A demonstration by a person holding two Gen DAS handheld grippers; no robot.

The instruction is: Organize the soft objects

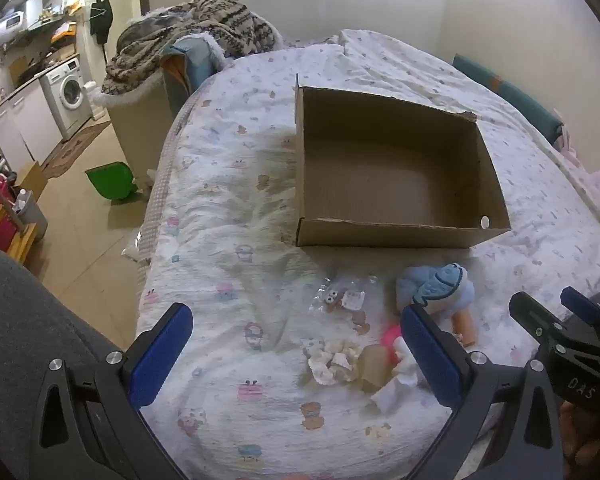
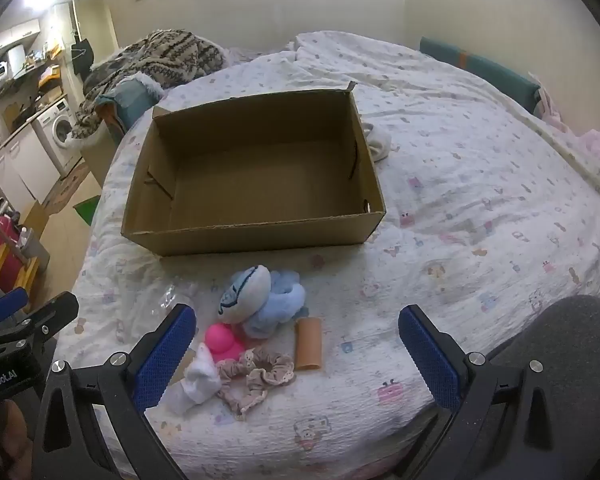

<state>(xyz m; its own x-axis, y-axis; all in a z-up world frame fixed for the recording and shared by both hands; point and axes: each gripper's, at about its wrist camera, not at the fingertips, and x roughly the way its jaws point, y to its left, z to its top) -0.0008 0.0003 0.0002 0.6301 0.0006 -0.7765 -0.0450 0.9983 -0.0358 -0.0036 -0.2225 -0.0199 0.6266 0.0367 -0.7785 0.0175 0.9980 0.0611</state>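
Bed (image 2: 460,168) under a printed quilt, carrying everything. Cardboard box (image 2: 256,236) in the middle of it, open-topped, nothing inside in either view. Small heap of soft things just in front of the box's near wall, none touching it: blue plush toy (image 2: 256,300) nearest the box, pink rubbery toy (image 2: 222,344) just behind that, tan tube (image 2: 309,344) to the right of the plush, white sock (image 2: 198,380) and frilly scrunchie (image 2: 256,372) farthest from the box. Crinkled clear packet (image 1: 340,298) to the left of the plush. Another pale cloth (image 2: 376,142) tucked against the box's right wall, outside. Left hand-held gripper (image 1: 296,356) spread wide and holding nothing, poised over the heap; right hand-held gripper (image 2: 296,356) likewise wide and unloaded. Probably best to begin with the plush: largest, closest to the box, clear of the tangle. Close on the thick of the body, not a loose fold, lift clear of the near wall, release low inside. Scrunchie and sock likely to need a pinch from above.
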